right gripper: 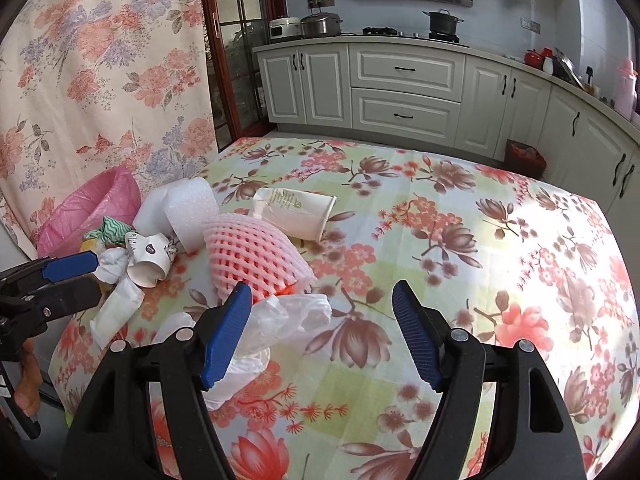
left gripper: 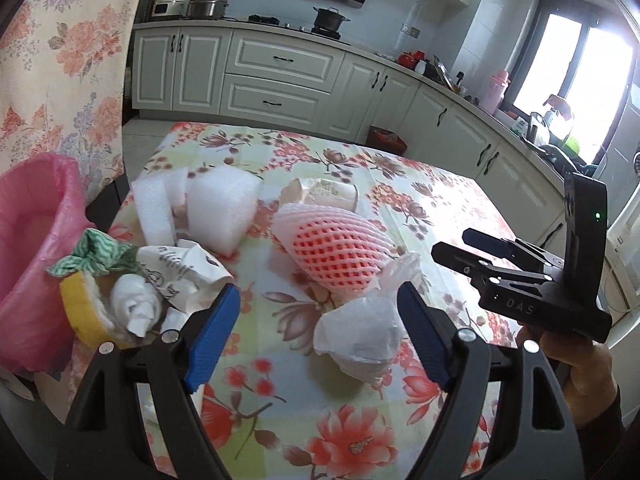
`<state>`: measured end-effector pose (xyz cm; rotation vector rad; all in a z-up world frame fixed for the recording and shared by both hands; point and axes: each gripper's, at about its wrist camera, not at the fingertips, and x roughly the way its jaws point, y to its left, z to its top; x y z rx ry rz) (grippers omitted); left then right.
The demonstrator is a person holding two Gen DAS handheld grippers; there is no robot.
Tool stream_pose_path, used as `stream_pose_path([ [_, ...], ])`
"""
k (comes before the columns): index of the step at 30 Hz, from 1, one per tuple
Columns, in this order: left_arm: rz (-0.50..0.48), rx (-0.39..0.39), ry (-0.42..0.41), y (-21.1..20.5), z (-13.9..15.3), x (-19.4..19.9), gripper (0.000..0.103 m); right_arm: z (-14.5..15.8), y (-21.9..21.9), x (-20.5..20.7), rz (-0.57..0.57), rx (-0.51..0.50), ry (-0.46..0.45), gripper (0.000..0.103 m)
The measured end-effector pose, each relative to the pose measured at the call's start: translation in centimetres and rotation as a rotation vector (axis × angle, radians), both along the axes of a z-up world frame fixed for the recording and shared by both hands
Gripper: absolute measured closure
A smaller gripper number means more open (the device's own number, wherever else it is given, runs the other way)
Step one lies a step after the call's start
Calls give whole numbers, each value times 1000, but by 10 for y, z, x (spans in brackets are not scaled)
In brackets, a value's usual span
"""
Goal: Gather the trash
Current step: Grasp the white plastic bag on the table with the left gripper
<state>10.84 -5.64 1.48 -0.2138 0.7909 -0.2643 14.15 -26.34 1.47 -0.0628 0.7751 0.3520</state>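
Trash lies on the floral tablecloth (right gripper: 480, 240): a pink foam fruit net (left gripper: 336, 248) (right gripper: 248, 248), white foam pieces (left gripper: 216, 204) (right gripper: 188, 208), a paper cup on its side (left gripper: 324, 194) (right gripper: 296, 212), a crumpled cup (left gripper: 184, 272) (right gripper: 148, 256), a tissue wad (left gripper: 132, 304) and a green-striped wrapper (left gripper: 100, 252). A white plastic bag (left gripper: 360, 336) (right gripper: 288, 320) lies between the open jaws of my left gripper (left gripper: 320, 332), untouched by the pads. My right gripper (right gripper: 322, 328) is also open, with the bag beside its left pad.
A bin lined with a pink bag (left gripper: 32, 240) (right gripper: 92, 204) stands at the table's left edge, beside a floral curtain (right gripper: 100, 60). Kitchen cabinets (right gripper: 404, 88) run along the back. A dark red bin (right gripper: 524, 156) sits on the floor beyond the table.
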Motion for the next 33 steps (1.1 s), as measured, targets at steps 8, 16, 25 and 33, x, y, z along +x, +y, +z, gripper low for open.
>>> stream_pose_path([
  [8, -59, -17, 83, -30, -28, 15, 23, -3, -20, -2, -24, 10, 7, 32],
  [16, -82, -27, 159, -45, -53, 34, 20, -1, -27, -2, -30, 21, 7, 29],
  [25, -127, -14, 230, -51, -71, 43, 55, -2, -27, -3, -28, 22, 16, 29],
  [33, -161, -18, 219, -50, -66, 35, 69, -3, -21, -4, -20, 26, 15, 29],
])
